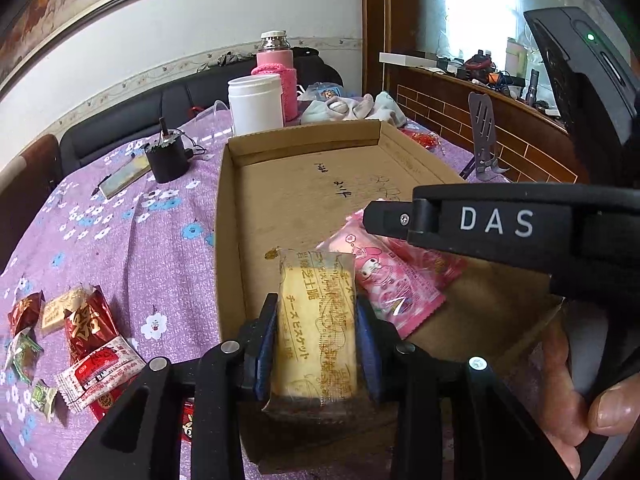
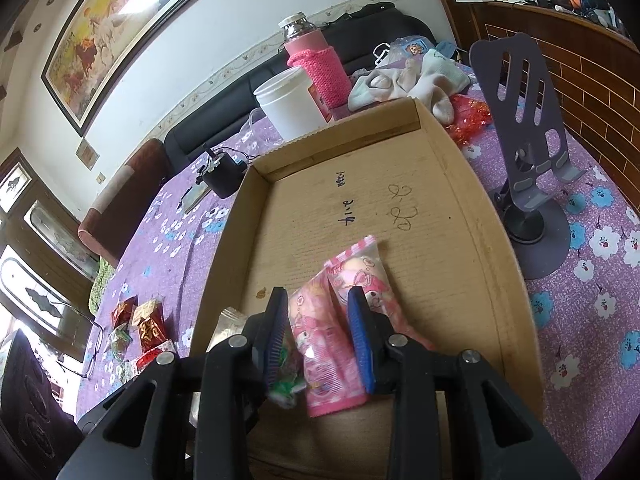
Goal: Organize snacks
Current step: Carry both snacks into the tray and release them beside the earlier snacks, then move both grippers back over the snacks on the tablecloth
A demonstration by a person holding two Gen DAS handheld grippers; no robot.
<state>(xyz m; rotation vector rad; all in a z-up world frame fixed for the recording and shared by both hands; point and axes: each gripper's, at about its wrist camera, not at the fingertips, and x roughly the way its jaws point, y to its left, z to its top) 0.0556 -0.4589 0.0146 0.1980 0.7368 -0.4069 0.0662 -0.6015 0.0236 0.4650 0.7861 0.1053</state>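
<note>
Left claw (image 1: 316, 344) grips the biscuit packet (image 1: 316, 320) above the cardboard tray (image 1: 228, 216). Right claw (image 2: 320, 340) hovers parted over the pink packets (image 2: 340, 320). Lower the biscuit flat beside them, inside the tray, before releasing.

Purple floral tablecloth (image 1: 120, 216); brown cardboard tray (image 2: 460, 184); pink wrappers (image 2: 332, 344).

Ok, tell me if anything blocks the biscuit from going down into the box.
Nothing visible does. The left gripper holds the biscuit over the box. The floor beyond is bare; only the pink packets lie just to its right.

Left tool (image 1: 316, 344) clamped, right tool (image 2: 320, 340) parted.
</note>
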